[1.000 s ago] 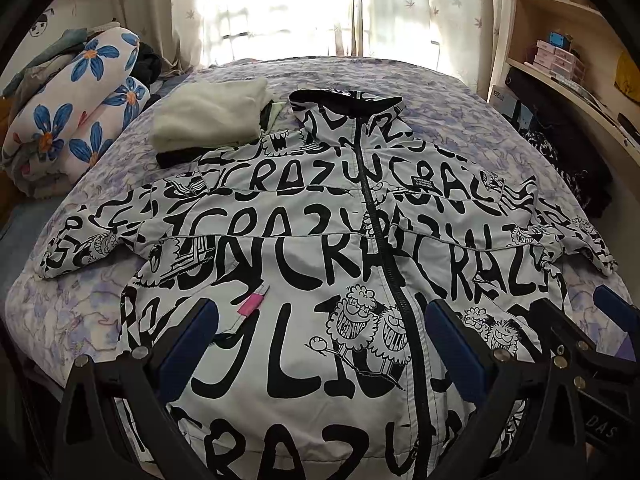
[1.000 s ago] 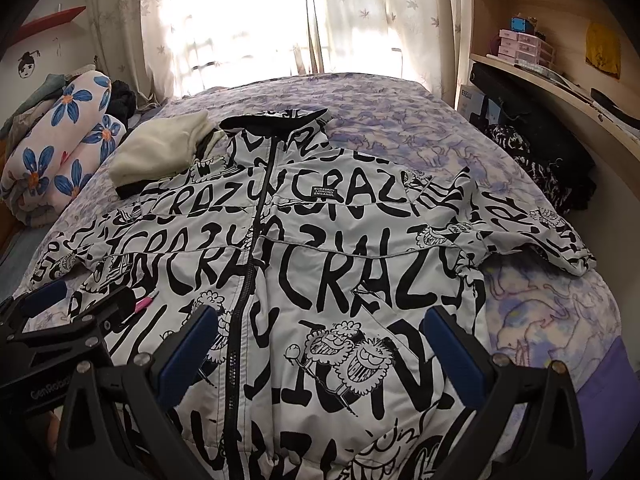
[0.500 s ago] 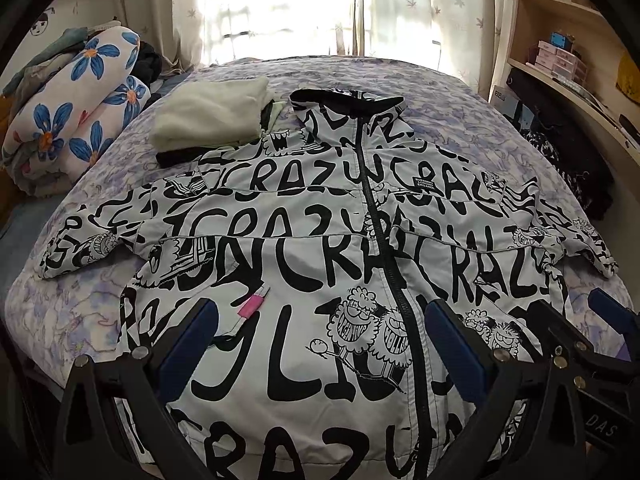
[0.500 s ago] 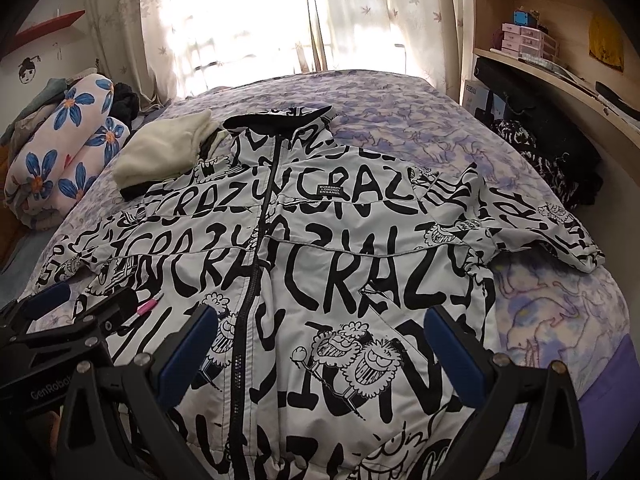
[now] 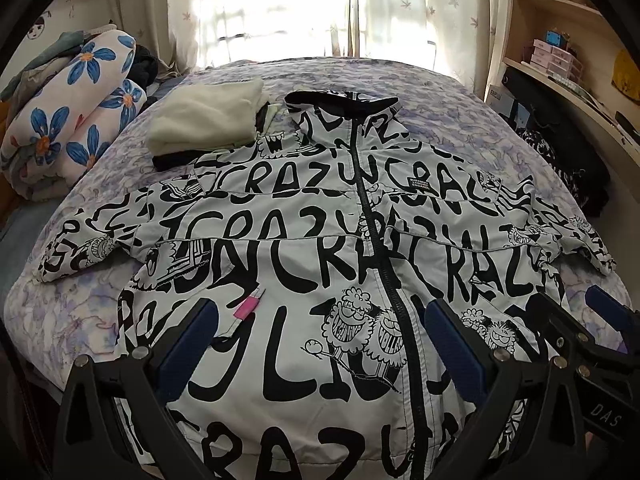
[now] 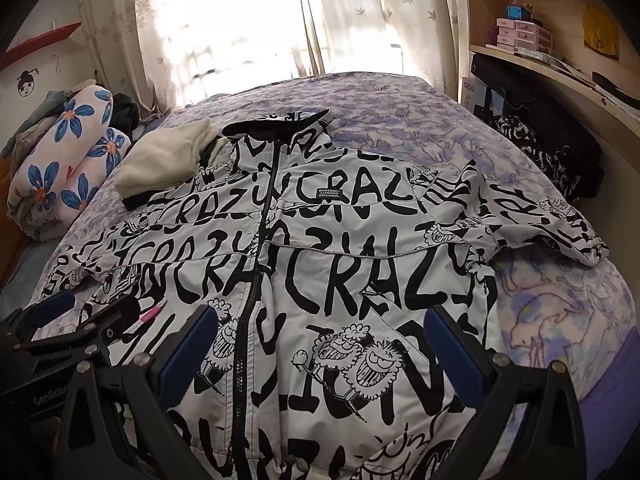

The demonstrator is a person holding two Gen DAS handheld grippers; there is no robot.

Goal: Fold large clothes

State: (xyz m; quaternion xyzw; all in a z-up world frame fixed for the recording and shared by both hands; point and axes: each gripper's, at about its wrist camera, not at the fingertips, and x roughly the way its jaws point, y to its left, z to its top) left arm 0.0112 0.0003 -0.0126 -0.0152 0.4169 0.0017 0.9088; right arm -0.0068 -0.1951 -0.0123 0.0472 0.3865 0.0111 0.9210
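At far left, a folded cream fleece garment (image 5: 204,114) already sat finished on the lilac-patterned bed (image 5: 440,96). The white zip-front jacket with black lettering (image 5: 304,248) lay spread flat mid-bed, sleeves out, seemingly unfolded. The left gripper (image 5: 320,348) and right gripper (image 6: 320,348) hovered over its near hem, jaws wide apart, empty.

Big bed (image 5: 460,120) with a purple and white cover. Spread flat on top, a white jacket (image 5: 320,240) full of black letters and funny faces, zipped up, both sleeves out to the sides. Just beside the collar, a folded cream cloth (image 5: 204,120) over something black, its edge touching the jacket's shoulder.
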